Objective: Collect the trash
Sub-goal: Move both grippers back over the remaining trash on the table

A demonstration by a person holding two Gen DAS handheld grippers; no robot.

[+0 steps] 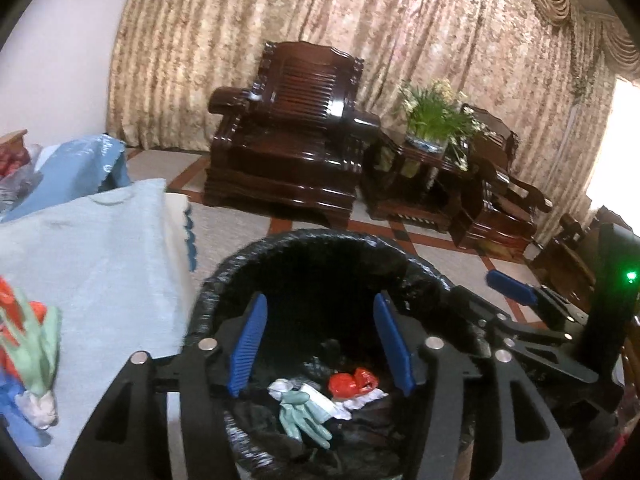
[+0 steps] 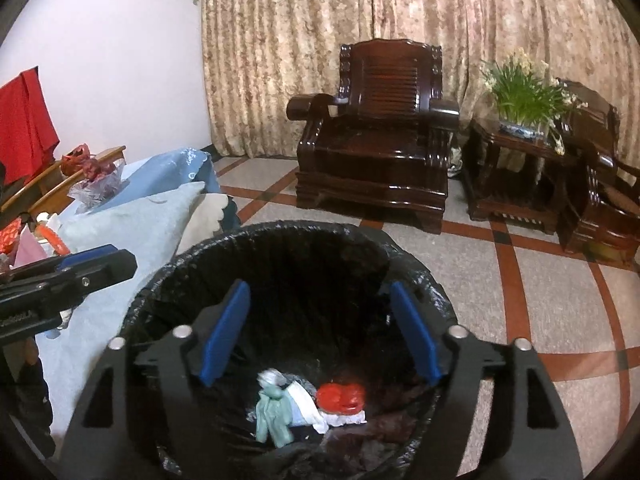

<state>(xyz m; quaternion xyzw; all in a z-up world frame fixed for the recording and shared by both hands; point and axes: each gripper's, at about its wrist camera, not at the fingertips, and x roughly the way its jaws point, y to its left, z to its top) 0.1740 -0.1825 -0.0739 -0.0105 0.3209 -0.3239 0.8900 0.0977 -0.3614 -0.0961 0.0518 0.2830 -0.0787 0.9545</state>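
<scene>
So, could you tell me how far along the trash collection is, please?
Done: a red wrapper and pale green scrap lie in the black-lined bin. In hand: nothing; the left gripper and right gripper hang open over it. Left: similar red and green scraps on the blue-covered table.

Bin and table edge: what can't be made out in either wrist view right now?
- Bin bottom, right wrist: the right gripper body covers the near rim; the black liner swallows detail.
- Pale green scrap in the bin, left wrist: too crumpled to identify.
- Red and green item on the blue cloth, left wrist: motion-blurred, cut by the left edge.
- Left gripper: open, nothing between its fingers.
</scene>
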